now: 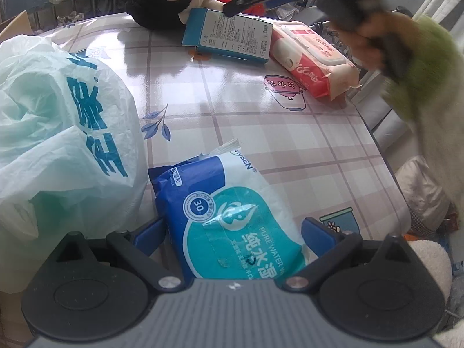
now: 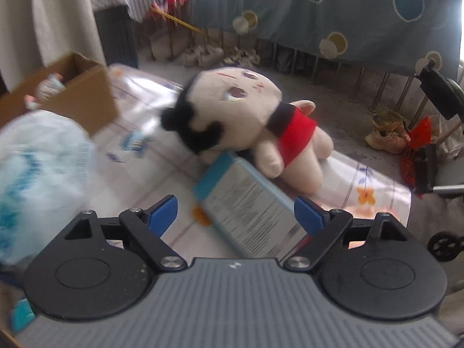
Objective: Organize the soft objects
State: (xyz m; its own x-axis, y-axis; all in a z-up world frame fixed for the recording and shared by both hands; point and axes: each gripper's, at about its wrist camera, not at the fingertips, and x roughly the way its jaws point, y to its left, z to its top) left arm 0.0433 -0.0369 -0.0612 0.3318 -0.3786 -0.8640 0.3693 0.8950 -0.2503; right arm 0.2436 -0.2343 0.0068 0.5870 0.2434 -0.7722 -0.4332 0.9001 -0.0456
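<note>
The blue-and-white soft plastic pack of wet wipes lies on the desk between the blue fingers of the left claw, released and not visibly pressing it. Closing on it looks like the next move. Beyond the pack, the right claw hangs released over a blue printed carton; its picture is blurred.

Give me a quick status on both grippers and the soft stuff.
Left gripper open, straddling the blue wipes pack. Right gripper open, empty, over the teal box. Plush doll lying on the table, leaning on that box.
</note>
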